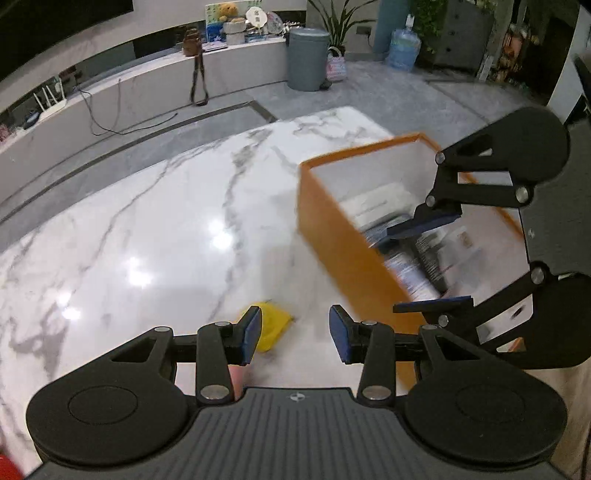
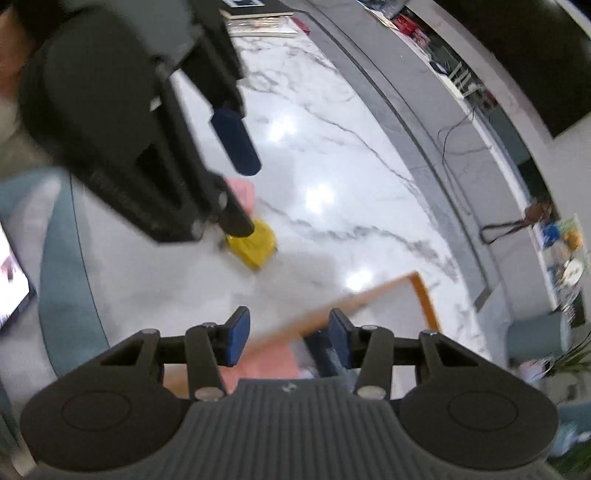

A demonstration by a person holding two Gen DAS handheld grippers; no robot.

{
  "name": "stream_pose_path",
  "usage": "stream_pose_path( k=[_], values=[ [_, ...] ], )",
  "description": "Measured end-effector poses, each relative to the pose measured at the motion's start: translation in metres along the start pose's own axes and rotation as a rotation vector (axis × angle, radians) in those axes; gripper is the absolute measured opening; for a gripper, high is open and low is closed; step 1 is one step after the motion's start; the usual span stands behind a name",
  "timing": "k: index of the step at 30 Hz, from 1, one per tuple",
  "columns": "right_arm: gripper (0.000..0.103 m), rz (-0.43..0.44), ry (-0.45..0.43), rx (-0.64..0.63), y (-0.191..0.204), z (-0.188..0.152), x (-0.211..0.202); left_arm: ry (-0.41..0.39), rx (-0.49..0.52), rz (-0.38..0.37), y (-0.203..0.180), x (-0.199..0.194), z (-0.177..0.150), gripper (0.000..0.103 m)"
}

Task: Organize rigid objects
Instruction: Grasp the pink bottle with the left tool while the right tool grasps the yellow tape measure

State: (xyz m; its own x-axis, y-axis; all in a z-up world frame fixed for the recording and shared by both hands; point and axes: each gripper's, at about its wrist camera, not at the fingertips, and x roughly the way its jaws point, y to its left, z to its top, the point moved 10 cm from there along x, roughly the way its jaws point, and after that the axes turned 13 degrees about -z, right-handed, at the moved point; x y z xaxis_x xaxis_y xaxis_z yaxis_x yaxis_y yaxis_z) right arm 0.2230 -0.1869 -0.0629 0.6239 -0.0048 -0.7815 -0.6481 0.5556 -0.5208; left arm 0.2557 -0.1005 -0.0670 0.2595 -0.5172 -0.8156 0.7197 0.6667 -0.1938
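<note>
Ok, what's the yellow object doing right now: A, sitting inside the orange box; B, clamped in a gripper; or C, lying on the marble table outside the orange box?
C: the yellow object lies on the marble table, apart from the orange box, with neither gripper closed on it.

White marble tabletop (image 1: 155, 229), grey-veined, glossy with ceiling-light glare. Beyond it, long curved white ledge (image 1: 147, 79) bearing white router (image 1: 50, 101), brown bag (image 1: 192, 42) with strap hanging down, yellow plush toy (image 1: 227, 11), stacked boxes. Grey lidded bin (image 1: 308, 59) on floor beside patterned tote (image 1: 336, 66); blue water jug (image 1: 404, 48); potted plant (image 1: 338, 20). Black cable (image 1: 110, 110) trailing down ledge.
</note>
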Motion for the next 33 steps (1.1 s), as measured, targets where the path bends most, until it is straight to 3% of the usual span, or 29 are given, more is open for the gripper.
stream_pose_path(
  k=[5, 11, 16, 19, 20, 24, 27, 30, 33],
  values=[
    [0.047, 0.058, 0.048, 0.088, 0.023, 0.022, 0.034, 0.065, 0.049, 0.062, 0.024, 0.016, -0.026, 0.051],
    [0.050, 0.131, 0.132, 0.248, 0.041, 0.033, 0.078, 0.095, 0.066, 0.088, 0.049, 0.044, -0.048, 0.065],
    [0.050, 0.138, 0.165, 0.230, 0.053, 0.030, 0.106, 0.106, 0.081, 0.072, 0.061, 0.065, -0.055, 0.068],
    [0.052, 0.150, 0.174, 0.229, 0.054, 0.027, 0.116, 0.097, 0.037, 0.057, 0.069, 0.076, -0.052, 0.071],
    [0.057, 0.150, 0.176, 0.227, 0.052, 0.027, 0.118, 0.096, 0.019, 0.056, 0.071, 0.079, -0.051, 0.071],
    [0.058, 0.145, 0.187, 0.227, 0.051, 0.028, 0.126, 0.104, -0.032, 0.072, 0.081, 0.089, -0.050, 0.069],
    [0.058, 0.163, 0.194, 0.266, 0.049, 0.031, 0.128, 0.102, -0.082, 0.078, 0.090, 0.091, -0.050, 0.063],
    [0.060, 0.169, 0.200, 0.298, 0.048, 0.034, 0.134, 0.100, -0.145, 0.035, 0.094, 0.091, -0.051, 0.050],
    [0.060, 0.177, 0.215, 0.337, 0.048, 0.036, 0.140, 0.115, -0.143, 0.035, 0.096, 0.086, -0.055, 0.050]
  ],
)
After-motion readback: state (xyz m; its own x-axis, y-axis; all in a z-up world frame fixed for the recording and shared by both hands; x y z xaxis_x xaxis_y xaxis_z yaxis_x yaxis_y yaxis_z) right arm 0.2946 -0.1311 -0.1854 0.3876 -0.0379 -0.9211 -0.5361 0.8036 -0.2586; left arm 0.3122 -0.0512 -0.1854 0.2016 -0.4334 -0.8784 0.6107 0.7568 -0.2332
